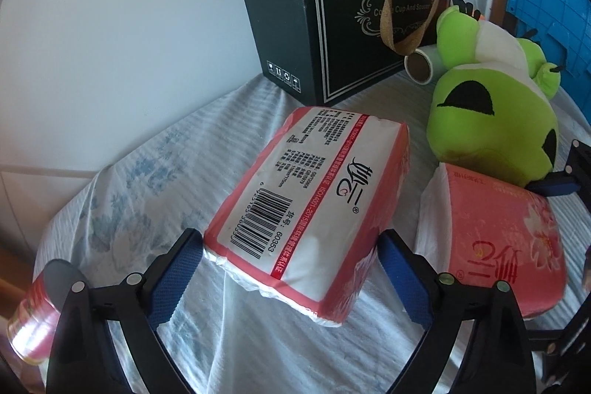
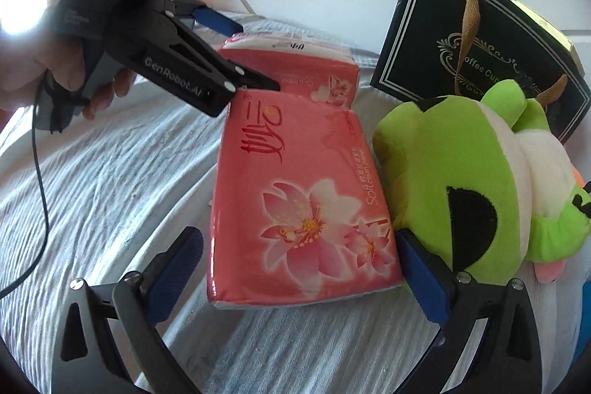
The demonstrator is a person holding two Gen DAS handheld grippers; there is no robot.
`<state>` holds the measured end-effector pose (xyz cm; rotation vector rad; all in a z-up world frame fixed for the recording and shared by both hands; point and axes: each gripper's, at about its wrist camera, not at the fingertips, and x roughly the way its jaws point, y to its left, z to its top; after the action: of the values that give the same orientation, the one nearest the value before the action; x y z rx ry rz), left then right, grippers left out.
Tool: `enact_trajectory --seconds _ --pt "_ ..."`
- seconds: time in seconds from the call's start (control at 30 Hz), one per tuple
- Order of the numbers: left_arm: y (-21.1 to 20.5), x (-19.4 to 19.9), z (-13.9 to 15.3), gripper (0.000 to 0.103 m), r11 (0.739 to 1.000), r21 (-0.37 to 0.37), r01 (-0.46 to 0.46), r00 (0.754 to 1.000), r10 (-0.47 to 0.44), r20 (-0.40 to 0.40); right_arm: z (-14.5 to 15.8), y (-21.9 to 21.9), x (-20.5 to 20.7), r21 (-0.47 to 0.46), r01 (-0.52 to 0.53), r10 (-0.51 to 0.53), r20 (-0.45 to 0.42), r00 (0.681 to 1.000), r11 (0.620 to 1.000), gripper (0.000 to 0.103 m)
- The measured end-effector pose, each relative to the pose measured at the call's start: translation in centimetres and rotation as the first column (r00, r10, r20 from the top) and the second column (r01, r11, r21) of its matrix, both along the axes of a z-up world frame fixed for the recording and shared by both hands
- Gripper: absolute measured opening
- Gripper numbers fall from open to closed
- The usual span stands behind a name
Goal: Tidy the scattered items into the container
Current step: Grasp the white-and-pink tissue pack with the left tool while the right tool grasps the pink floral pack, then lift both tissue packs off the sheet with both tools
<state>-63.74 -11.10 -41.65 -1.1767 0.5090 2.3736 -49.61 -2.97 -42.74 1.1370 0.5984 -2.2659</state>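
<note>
A pink tissue pack (image 1: 306,209) lies barcode side up on the cloth between the open fingers of my left gripper (image 1: 291,277). The fingers flank its near end; contact is unclear. A second pink tissue pack (image 2: 299,209) with a flower print lies between the open fingers of my right gripper (image 2: 301,276); it also shows in the left wrist view (image 1: 498,239). A green plush frog (image 2: 480,180) rests against this pack on the right. The left gripper (image 2: 236,52) shows in the right wrist view around the far pack (image 2: 295,69).
A black gift box (image 1: 332,13) with a gold ribbon handle stands at the back. A cardboard roll (image 1: 421,65) lies beside it. A blue plastic crate (image 1: 546,13) is at the far right. A red can (image 1: 33,316) lies at the left edge. A striped cloth (image 2: 92,180) covers the surface.
</note>
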Motion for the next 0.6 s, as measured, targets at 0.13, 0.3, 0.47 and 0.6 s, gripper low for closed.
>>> enact_trajectory --seconds 0.13,0.3,0.47,0.6 --pt "0.1 0.3 0.6 0.080 0.998 0.057 -0.001 1.000 -0.001 0.019 0.6 0.6 -0.1 -0.080 0.023 -0.021 0.033 0.999 0.997 0.093" --pt "0.1 1.5 0.9 0.076 0.996 0.084 -0.004 1.000 0.002 0.015 1.2 1.5 1.2 -0.079 0.021 -0.019 0.031 0.999 0.997 0.090" --pt "-0.5 3.3 1.5 0.074 0.991 0.128 -0.022 1.000 0.020 0.017 2.0 2.5 2.4 -0.092 0.031 -0.027 0.039 0.999 0.995 0.089" --pt "-0.7 5.6 2.2 0.074 0.990 0.140 -0.030 1.000 0.029 0.007 3.0 3.6 4.0 -0.100 0.037 -0.031 0.052 0.998 0.994 0.089"
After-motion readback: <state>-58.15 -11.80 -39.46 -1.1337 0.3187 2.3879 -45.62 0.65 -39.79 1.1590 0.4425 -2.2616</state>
